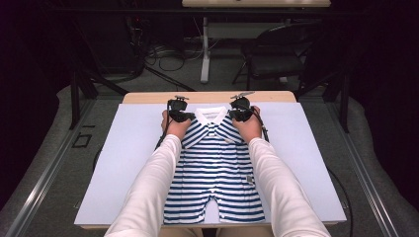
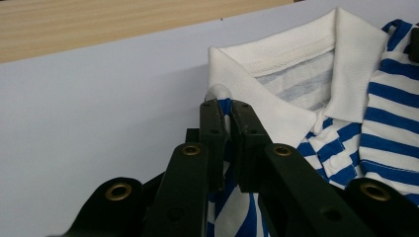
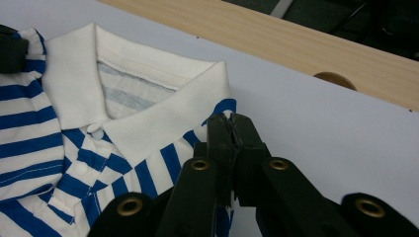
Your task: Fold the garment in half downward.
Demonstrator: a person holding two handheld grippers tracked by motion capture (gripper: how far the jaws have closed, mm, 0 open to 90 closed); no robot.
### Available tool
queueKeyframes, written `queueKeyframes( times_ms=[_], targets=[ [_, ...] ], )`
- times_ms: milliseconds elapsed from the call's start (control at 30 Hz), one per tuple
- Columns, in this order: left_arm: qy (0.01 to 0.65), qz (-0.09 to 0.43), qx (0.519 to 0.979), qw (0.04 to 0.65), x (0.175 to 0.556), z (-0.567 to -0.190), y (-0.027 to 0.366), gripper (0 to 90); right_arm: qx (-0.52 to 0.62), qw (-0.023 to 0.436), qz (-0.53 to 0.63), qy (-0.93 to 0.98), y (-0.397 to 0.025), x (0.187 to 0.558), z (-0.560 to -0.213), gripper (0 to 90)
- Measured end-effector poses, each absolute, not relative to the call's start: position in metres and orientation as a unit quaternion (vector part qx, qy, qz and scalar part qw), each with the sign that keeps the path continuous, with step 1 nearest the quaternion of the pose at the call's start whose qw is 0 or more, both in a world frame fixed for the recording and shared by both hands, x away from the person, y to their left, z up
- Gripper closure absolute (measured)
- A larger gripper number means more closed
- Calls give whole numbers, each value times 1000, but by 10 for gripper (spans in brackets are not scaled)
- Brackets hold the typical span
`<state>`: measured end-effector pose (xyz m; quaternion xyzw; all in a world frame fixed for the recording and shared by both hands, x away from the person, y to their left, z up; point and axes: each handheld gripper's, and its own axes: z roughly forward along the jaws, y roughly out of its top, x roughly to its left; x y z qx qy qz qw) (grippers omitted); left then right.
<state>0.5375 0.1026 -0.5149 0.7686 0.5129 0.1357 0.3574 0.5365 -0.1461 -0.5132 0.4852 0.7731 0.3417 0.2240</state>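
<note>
I see the romper (image 1: 213,168) lying flat on the sheet (image 1: 123,163), front up, its white collar (image 1: 211,116) toward 12 o'clock near the wooden table edge (image 1: 148,97) and its short legs toward 6 o'clock at the near edge. My left gripper (image 1: 177,115) sits at the shoulder at about 10 o'clock from the garment's middle, just beside the collar, and my right gripper (image 1: 240,113) sits at the other shoulder at about 2 o'clock. In the left gripper view the left gripper (image 2: 225,106) has its jaws pressed nearly together with a fold of blue-and-white striped cloth pinched between them; the cloth runs up through the narrow gap and a small white bulge of fabric pokes out at the tips, right against the collar's corner (image 2: 257,94). In the right gripper view the right gripper (image 3: 230,120) stands the same way: jaws all but closed, a thin edge of striped cloth caught between them, tips touching the shoulder seam just at 5 o'clock of the collar's point (image 3: 163,118). Both grips are at the very edge of the shoulders, not on the collar itself. A snap button (image 3: 97,134) shows on the placket below the collar's opening. A dark chair (image 1: 276,52) stands on the floor beyond the table, at about 1 o'clock.
</note>
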Motion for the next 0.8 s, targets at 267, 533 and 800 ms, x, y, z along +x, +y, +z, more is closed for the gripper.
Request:
queueKeyframes(
  times_ms=[267, 533, 800],
  targets=[
    [511, 147, 764, 365, 535, -500, 109, 851, 478, 234, 350, 771, -143, 533, -498, 883],
    [510, 152, 758, 377, 535, -486, 117, 851, 469, 240, 361, 770, -140, 534, -480, 882],
    [501, 161, 758, 387, 535, -466, 117, 851, 467, 248, 369, 765, -140, 533, -463, 882]
  ],
)
